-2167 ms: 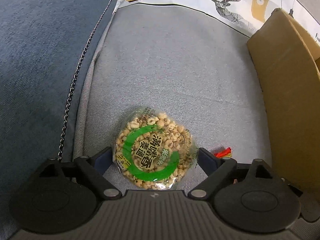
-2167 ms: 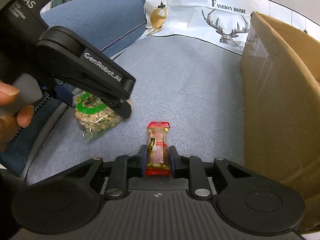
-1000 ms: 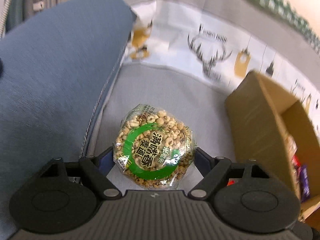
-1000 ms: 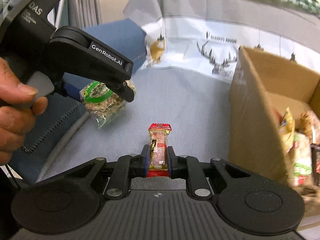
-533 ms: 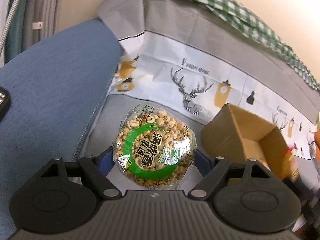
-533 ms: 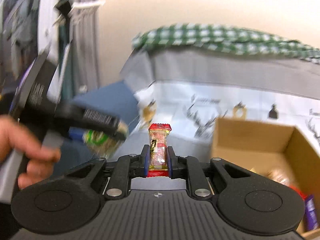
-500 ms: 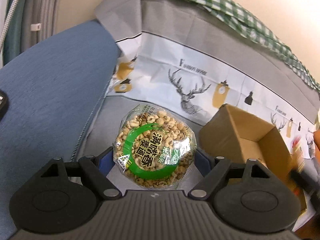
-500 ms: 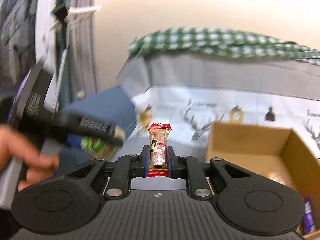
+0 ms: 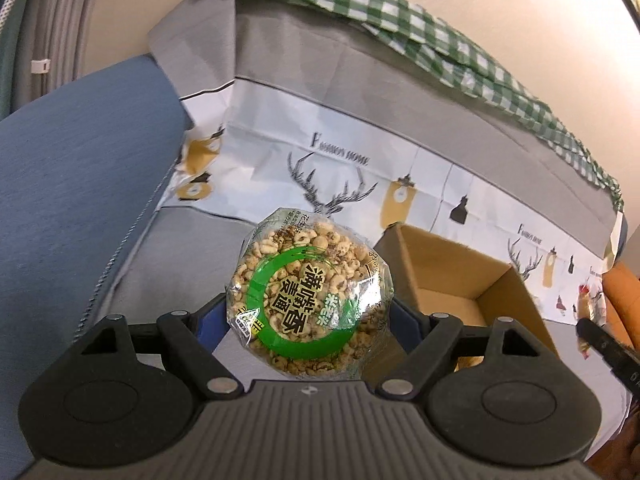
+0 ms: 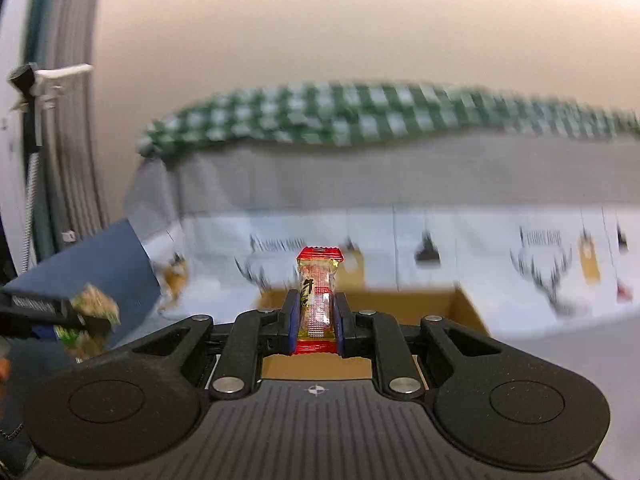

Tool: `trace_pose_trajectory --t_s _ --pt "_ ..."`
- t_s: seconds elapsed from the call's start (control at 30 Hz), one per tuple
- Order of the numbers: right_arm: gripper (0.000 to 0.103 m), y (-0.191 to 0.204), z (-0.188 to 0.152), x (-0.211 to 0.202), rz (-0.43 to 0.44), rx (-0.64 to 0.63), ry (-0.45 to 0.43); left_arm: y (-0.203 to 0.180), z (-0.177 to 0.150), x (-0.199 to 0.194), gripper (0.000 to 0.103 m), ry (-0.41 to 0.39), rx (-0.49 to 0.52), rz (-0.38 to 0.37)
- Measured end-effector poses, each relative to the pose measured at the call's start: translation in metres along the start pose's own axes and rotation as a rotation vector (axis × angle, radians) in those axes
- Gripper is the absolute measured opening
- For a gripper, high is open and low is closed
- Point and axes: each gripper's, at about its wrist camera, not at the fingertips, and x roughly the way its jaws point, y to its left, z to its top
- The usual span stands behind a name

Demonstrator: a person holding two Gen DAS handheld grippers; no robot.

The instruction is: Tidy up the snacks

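Two claws are both gripping snacks: left claw (image 9: 308, 312) squeezing the puffed-grain pack (image 9: 310, 300) mid-frame, right claw (image 10: 316, 316) pinching a red-ended bar (image 10: 318, 300) at center.

Grey sofa seat (image 9: 176, 248) lying beside a blue armrest (image 9: 72, 184), open cardboard box (image 9: 448, 276) sitting directly on the cushion, deer-print cloth (image 9: 320, 152) draping over the backrest behind
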Motion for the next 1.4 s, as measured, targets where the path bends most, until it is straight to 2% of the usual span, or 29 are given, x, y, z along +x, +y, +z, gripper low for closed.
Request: trace_pose_trajectory --t_s 0.03,0.1,0.37,0.57,0.87,0.93,0.97,1.0,1.03,1.07,1.1,1.2,1.3,1.4 --pt "0.017 -0.006 -0.002 0.002 -0.009 0.013 0.019 -0.006 0.0 0.001 0.086 -0.01 0.002 -0.006" --pt "0.017 -0.013 -0.003 0.001 -0.014 0.021 0.0 -0.022 -0.001 0.002 0.086 -0.043 0.023 -0.032" --pt "0.017 -0.022 -0.009 0.001 -0.043 -0.044 -0.007 -0.105 -0.022 0.001 0.086 -0.182 0.214 -0.168" --pt "0.017 -0.03 -0.011 -0.005 -0.071 -0.074 -0.008 -0.154 -0.044 0.014 0.086 -0.18 0.353 -0.234" --pt "0.017 -0.045 -0.014 0.004 -0.11 -0.046 0.025 -0.177 -0.046 0.034 0.087 -0.182 0.341 -0.269" --pt "0.018 -0.044 -0.016 0.008 -0.125 -0.057 0.042 -0.178 -0.046 0.033 0.091 -0.195 0.342 -0.275" --pt "0.022 -0.044 -0.018 0.01 -0.137 -0.061 0.055 -0.18 -0.046 0.032 0.1 -0.204 0.346 -0.27" --pt "0.041 -0.043 -0.019 0.013 -0.15 -0.064 0.072 -0.18 -0.047 0.03 0.103 -0.213 0.346 -0.275" --pt "0.053 -0.043 -0.02 0.015 -0.174 -0.065 0.085 -0.18 -0.047 0.027 0.103 -0.228 0.343 -0.289" --pt "0.072 -0.044 -0.02 0.015 -0.201 -0.062 0.081 -0.18 -0.047 0.025 0.103 -0.239 0.345 -0.304" --pt "0.079 -0.045 -0.019 0.014 -0.225 -0.055 0.066 -0.18 -0.048 0.023 0.103 -0.248 0.349 -0.313" --pt "0.085 -0.052 -0.02 0.013 -0.239 -0.015 0.065 -0.178 -0.05 0.016 0.103 -0.274 0.364 -0.318" --pt "0.095 -0.058 -0.022 0.015 -0.26 0.019 0.082 -0.174 -0.05 0.009 0.103 -0.302 0.369 -0.322" --pt "0.098 -0.063 -0.022 0.013 -0.276 0.05 0.071 -0.168 -0.052 0.001 0.103 -0.296 0.387 -0.324"
